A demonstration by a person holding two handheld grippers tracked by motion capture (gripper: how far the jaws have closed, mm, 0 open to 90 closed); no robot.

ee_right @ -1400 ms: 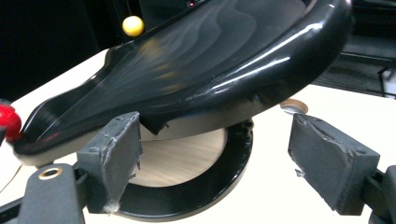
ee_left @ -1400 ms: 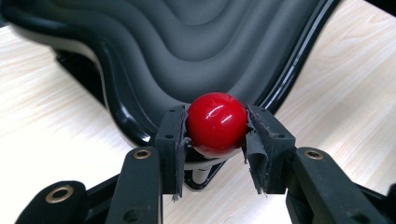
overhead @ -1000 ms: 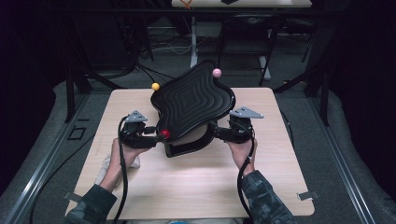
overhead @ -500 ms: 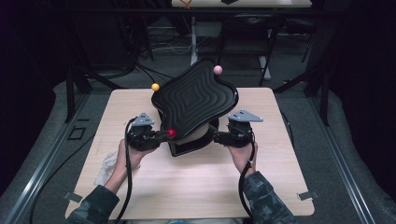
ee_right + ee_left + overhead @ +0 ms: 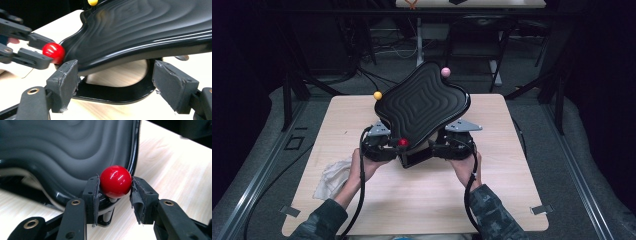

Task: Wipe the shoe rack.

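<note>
**Red knob caught between the left jaws**

We are looking down at a black wavy tray [image 5: 422, 107] tilting on its base, its far end rising away from us toward the pink ball [image 5: 445, 72] and its near end dipping toward the hands. Its long axis is running from near left to far right. The red ball [image 5: 115, 181] is sitting on a short stem at the tray's near corner, with the left gripper [image 5: 114, 195] bracketing it, both pads touching its sides after the jaws have just been reopening a little. The right gripper [image 5: 113, 86] is standing wide, its pads flanking the base's curved black arm [image 5: 117, 93] without pressing it. A yellow ball [image 5: 377, 95] is marking the far left corner.
</note>
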